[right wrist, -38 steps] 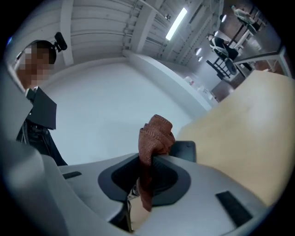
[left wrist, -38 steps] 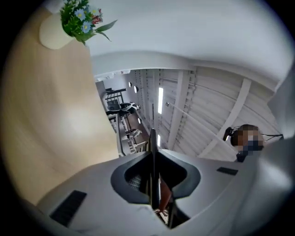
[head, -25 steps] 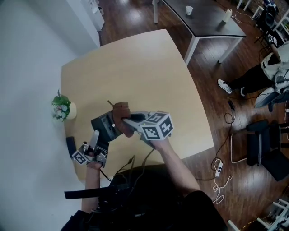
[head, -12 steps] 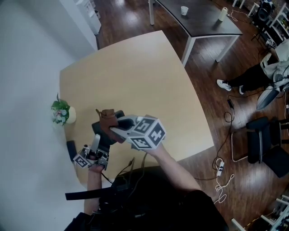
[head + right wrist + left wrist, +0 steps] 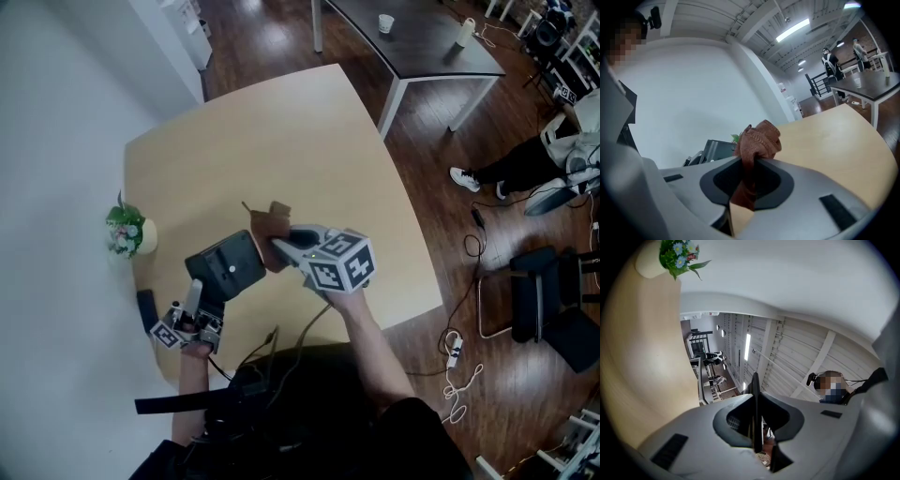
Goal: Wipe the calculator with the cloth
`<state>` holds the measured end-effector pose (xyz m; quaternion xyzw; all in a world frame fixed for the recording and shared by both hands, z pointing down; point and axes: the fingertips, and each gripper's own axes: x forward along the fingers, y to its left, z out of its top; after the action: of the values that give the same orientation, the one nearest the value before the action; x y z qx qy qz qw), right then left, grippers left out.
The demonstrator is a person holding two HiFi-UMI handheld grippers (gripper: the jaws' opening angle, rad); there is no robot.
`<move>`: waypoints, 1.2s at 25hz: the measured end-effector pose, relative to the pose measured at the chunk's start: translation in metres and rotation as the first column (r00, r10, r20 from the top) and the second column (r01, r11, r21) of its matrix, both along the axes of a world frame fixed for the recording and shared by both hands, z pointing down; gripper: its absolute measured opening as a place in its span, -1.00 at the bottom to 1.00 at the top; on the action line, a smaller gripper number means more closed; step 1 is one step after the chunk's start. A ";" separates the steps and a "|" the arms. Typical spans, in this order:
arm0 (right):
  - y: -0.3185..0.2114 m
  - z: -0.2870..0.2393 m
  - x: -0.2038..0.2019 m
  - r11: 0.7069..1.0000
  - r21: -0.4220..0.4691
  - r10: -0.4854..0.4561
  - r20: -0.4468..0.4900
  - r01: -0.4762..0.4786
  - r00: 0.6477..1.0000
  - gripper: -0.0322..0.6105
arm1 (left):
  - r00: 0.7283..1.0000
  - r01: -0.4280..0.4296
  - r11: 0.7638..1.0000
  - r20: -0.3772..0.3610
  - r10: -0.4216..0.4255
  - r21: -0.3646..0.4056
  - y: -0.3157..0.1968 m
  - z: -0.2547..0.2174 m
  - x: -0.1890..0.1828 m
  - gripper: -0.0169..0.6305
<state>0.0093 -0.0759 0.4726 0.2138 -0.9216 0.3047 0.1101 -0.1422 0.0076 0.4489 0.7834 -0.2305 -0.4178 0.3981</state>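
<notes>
The dark calculator (image 5: 226,267) is held tilted above the near left part of the tan table (image 5: 281,141). My left gripper (image 5: 200,292) is shut on its near edge; in the left gripper view that edge shows as a thin dark plate (image 5: 755,399) pinched between the jaws of the left gripper (image 5: 757,430). The right gripper (image 5: 281,242) is shut on a bunched brown cloth (image 5: 269,223), which sits at the calculator's far right corner. In the right gripper view the cloth (image 5: 758,139) sticks out of the right gripper (image 5: 746,185), with the calculator (image 5: 716,151) just to its left.
A small flower pot (image 5: 128,232) stands at the table's left edge by the white wall, and a dark object (image 5: 147,306) lies near the left hand. A dark table (image 5: 417,42), a seated person (image 5: 548,150), chairs (image 5: 553,309) and floor cables (image 5: 459,366) are to the right.
The right gripper swept the cloth left across the calculator, then back right to its far right corner. The calculator's face is now uncovered. The left gripper has held still.
</notes>
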 end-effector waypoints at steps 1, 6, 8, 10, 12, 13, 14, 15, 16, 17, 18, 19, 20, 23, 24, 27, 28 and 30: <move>0.002 -0.006 0.001 1.000 0.006 -0.003 0.014 0.002 1.000 -0.69 | 1.000 0.003 1.000 -0.003 -0.003 -0.003 0.000 0.000 -0.001 -0.80; 0.038 -0.052 -0.042 0.986 0.070 -0.159 0.098 0.153 0.982 -0.69 | 1.000 0.001 1.000 -0.002 -0.001 -0.007 -0.006 -0.001 0.002 -0.80; 0.052 -0.054 -0.067 0.971 0.096 -0.229 0.080 0.221 0.970 -0.69 | 1.000 -0.016 1.000 0.002 0.016 0.000 -0.007 -0.003 0.007 -0.80; 0.053 -0.046 -0.077 0.966 0.102 -0.244 0.053 0.238 0.968 -0.69 | 1.000 -0.029 1.000 -0.002 0.029 0.010 -0.005 -0.004 0.010 -0.80; 0.043 -0.037 -0.070 0.975 0.088 -0.207 0.043 0.203 0.977 -0.69 | 0.999 -0.033 0.999 -0.019 0.034 0.020 -0.002 -0.007 0.008 -0.78; 0.036 -0.032 -0.062 0.981 0.077 -0.181 0.040 0.177 0.983 -0.68 | 0.999 -0.034 0.999 -0.028 0.035 0.025 -0.001 -0.008 0.007 -0.77; 0.029 -0.027 -0.053 0.986 0.064 -0.155 0.037 0.152 0.987 -0.68 | 0.999 -0.036 0.999 -0.036 0.037 0.028 0.001 -0.009 0.006 -0.77; 0.023 -0.022 -0.044 0.990 0.051 -0.132 0.036 0.130 0.991 -0.68 | 0.998 -0.038 0.999 -0.040 0.040 0.029 0.002 -0.009 0.005 -0.75; 0.018 -0.017 -0.036 0.993 0.036 -0.110 0.037 0.109 0.993 -0.69 | 0.998 -0.040 0.999 -0.043 0.041 0.028 0.003 -0.009 0.005 -0.75; 0.013 -0.011 -0.028 0.996 0.021 -0.088 0.035 0.088 0.995 -0.69 | 0.998 -0.037 0.999 -0.048 0.038 0.026 0.003 -0.008 0.005 -0.75; 0.009 -0.006 -0.020 0.998 0.006 -0.065 0.033 0.065 0.997 -0.69 | 0.998 -0.030 0.999 -0.058 0.031 0.023 0.003 -0.006 0.003 -0.76; 0.006 -0.002 -0.012 0.999 -0.008 -0.042 0.032 0.042 0.999 -0.69 | 0.997 -0.020 1.000 -0.074 0.022 0.022 0.003 -0.005 0.000 -0.79; 0.004 0.001 -0.005 1.000 -0.017 -0.021 0.035 0.022 0.999 -0.69 | 0.996 -0.010 1.000 -0.090 0.012 0.020 0.003 -0.003 -0.003 -0.80; 0.009 -0.008 0.008 1.000 -0.011 -0.005 0.050 0.006 0.999 -0.69 | 0.994 0.007 1.000 -0.106 -0.006 0.009 0.000 -0.001 -0.005 -0.80; 0.014 -0.016 0.008 1.000 0.001 -0.021 0.059 0.021 0.998 -0.69 | 0.995 0.010 1.000 -0.101 -0.010 0.005 -0.002 -0.002 -0.004 -0.80; 0.039 -0.048 -0.015 0.992 0.045 -0.121 0.111 0.116 0.986 -0.69 | 0.994 0.024 1.000 -0.102 -0.024 -0.006 -0.007 -0.003 -0.001 -0.80; 0.051 -0.056 -0.028 0.986 0.059 -0.163 0.127 0.157 0.978 -0.69 | 0.994 0.027 1.000 -0.103 -0.028 -0.008 -0.008 -0.004 -0.002 -0.80; 0.072 -0.063 -0.054 0.970 0.078 -0.240 0.133 0.231 0.962 -0.69 | 0.995 0.023 1.000 -0.098 -0.024 -0.007 -0.008 -0.005 0.000 -0.80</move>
<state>-0.0452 -0.0036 0.4099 0.0836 -0.9549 0.2753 0.0733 -0.1417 -0.0006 0.4441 0.7581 -0.2211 -0.4597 0.4064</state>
